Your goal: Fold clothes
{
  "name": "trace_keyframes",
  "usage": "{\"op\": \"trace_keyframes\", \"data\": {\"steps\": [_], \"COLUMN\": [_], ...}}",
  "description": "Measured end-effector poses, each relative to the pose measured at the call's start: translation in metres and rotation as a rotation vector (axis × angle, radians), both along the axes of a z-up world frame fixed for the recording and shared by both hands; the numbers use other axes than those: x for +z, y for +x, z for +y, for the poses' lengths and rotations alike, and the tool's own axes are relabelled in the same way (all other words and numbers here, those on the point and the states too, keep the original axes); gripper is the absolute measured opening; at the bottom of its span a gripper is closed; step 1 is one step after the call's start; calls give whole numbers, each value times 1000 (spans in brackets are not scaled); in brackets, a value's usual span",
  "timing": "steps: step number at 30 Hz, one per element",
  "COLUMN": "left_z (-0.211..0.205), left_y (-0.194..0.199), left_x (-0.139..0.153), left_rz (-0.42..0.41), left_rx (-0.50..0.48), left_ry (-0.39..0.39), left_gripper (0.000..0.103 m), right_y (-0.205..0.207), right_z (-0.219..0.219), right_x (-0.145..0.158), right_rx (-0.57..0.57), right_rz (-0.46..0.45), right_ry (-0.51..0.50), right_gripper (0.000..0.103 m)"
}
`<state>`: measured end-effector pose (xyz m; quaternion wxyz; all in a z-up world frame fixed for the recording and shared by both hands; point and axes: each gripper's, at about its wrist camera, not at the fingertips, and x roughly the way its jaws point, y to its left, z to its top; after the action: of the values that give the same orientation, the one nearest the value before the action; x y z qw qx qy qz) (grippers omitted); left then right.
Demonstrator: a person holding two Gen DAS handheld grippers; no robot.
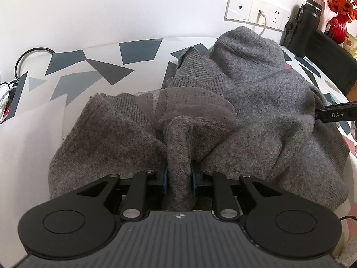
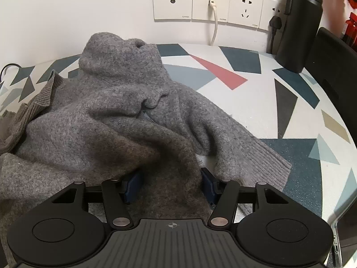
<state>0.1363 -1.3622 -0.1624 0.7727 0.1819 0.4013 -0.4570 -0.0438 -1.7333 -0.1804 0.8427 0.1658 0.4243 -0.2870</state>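
Observation:
A grey knit sweater (image 1: 267, 102) lies crumpled on the patterned table (image 1: 89, 71), with a strip of sheer grey mesh (image 1: 189, 105) over its middle. My left gripper (image 1: 179, 177) is shut on a raised fold of the sweater, squeezed between the blue pads (image 1: 165, 176). At the right edge, a black finger (image 1: 332, 114) of the other gripper touches the sweater's side. In the right wrist view, the sweater (image 2: 111, 111) heaps up to the left and a ribbed cuff (image 2: 263, 163) points right. My right gripper (image 2: 171, 184) is open wide, with cloth lying between its fingers.
A black bottle (image 2: 299, 26) stands at the back right beside a dark box (image 2: 334, 71). Wall sockets (image 2: 212, 2) with a white cable sit behind the table. A red vase (image 1: 338, 25) holds orange flowers. A phone (image 2: 345, 234) lies front right, and cables (image 1: 9, 93) hang far left.

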Motion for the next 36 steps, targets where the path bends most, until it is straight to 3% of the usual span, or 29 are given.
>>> {"op": "trace_keyframes", "data": {"steps": [18, 36], "left_z": [7, 10], "left_y": [4, 8], "left_x": [-3, -7], "left_rz": [35, 56], "left_rx": [25, 2], "left_ry": [-47, -90], "left_gripper": [20, 29], "right_y": [-17, -12], "right_z": [30, 50], "right_x": [26, 18], "right_rx": [33, 48], "right_rz": [1, 84], "right_ry": [-6, -17], "right_gripper": [52, 52]}}
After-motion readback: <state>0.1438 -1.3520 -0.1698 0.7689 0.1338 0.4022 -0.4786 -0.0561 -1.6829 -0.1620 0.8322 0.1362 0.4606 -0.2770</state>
